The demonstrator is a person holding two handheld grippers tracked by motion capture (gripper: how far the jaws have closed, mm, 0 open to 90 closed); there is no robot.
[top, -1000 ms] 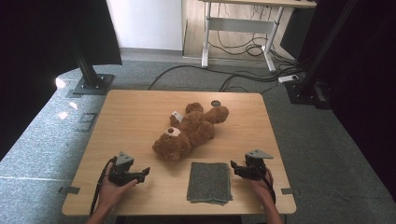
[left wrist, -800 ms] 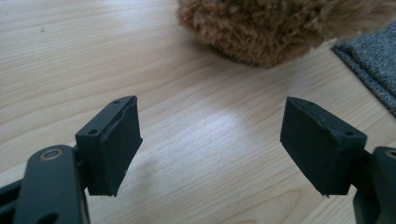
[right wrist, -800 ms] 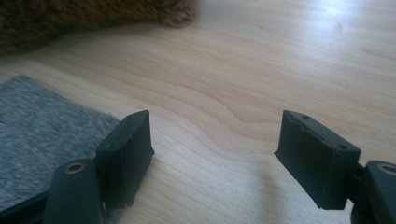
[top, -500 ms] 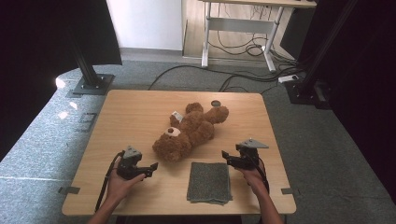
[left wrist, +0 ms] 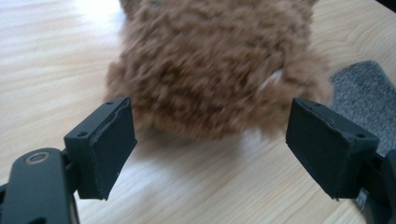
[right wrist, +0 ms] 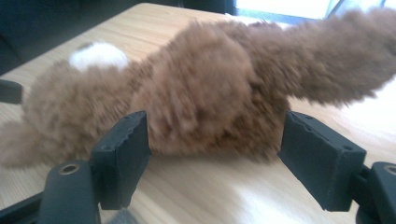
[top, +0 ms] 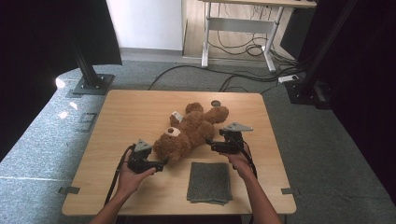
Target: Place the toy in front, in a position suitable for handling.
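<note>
A brown teddy bear lies on its back across the middle of the wooden table, head toward the front left. My left gripper points at the bear's head; its jaws have just been opening, stand wide, and hold nothing. My right gripper is at the bear's right side, jaws open. In the right gripper view the furry body lies just past the tips of my right gripper, between the two pads' lines but not pressed.
A folded grey cloth lies near the table's front edge, between my two hands, and its corner shows at the right of the left gripper view. A small dark round object sits behind the bear. Stands and cables are on the floor beyond.
Both hands have closed in on the bear. The left gripper moved right toward its head; the right gripper moved up and left from beside the cloth to the bear's body.
</note>
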